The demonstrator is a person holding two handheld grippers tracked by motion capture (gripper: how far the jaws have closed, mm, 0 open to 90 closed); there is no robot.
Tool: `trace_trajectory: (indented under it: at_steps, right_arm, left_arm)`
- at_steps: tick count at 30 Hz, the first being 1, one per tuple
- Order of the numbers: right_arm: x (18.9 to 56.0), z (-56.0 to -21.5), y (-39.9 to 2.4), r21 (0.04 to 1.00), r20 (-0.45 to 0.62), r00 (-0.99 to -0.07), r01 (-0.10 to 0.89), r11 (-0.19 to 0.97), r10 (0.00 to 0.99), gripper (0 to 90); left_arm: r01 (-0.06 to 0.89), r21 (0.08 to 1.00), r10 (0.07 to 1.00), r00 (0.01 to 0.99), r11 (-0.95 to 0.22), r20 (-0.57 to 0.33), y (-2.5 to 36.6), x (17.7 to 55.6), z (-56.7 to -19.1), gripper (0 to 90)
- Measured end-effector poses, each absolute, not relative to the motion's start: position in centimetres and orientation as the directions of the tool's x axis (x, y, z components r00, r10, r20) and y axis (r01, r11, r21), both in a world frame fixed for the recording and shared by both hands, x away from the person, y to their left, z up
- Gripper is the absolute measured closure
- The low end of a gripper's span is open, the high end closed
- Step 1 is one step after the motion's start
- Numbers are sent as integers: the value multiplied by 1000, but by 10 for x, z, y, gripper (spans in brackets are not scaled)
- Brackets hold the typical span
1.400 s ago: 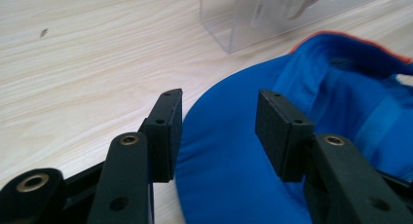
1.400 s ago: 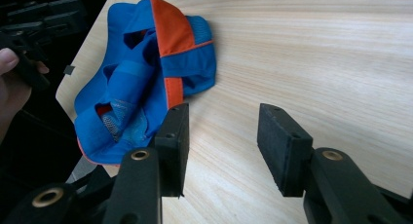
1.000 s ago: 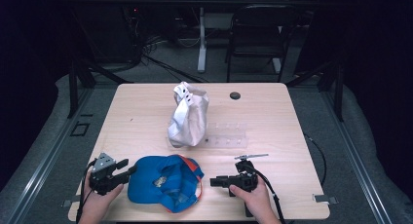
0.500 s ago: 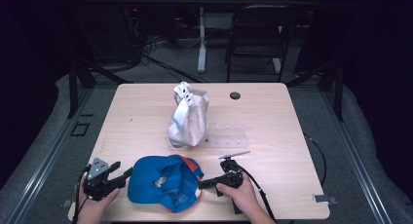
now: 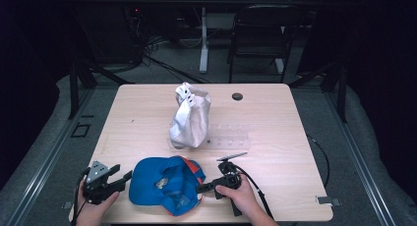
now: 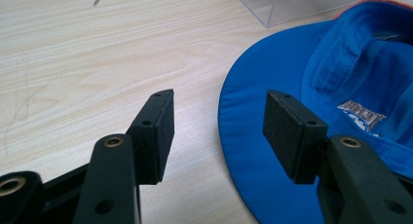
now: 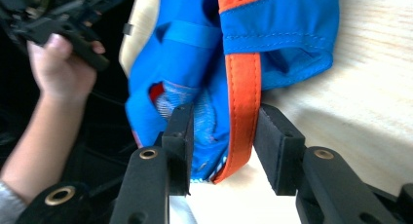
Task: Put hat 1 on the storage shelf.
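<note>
At the near edge of the table [image 5: 275, 113], the blue cap [image 5: 164, 184] lies upside down between the 2 grippers. The left gripper [image 5: 125, 178] sits just beside the cap's brim with its jaws spread and nothing between them. The right gripper [image 5: 204, 189] has been closing; its jaws straddle the cap's orange-trimmed edge [image 7: 242, 95], with a gap visible on the outer side. Farther back stand a white bag [image 5: 191, 117] and a clear plastic tray [image 5: 228, 136].
</note>
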State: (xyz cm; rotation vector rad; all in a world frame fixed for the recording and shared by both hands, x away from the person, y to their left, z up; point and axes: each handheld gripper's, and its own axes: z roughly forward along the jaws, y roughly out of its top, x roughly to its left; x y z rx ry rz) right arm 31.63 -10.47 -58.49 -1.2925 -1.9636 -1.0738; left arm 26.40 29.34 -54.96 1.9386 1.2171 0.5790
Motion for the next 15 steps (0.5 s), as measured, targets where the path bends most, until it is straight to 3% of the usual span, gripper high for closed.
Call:
trace_trajectory:
  at_steps: [7, 15]
  right_arm:
    - [315, -582, -108, 317, 814, -374, 927, 200, 445, 648]
    - [315, -578, -114, 299, 820, -346, 938, 174, 456, 768]
  left_arm:
    - [544, 800, 898, 439, -252, -15, 293, 264, -550, 464]
    - [535, 809, 899, 438, -244, -18, 294, 263, -549, 483]
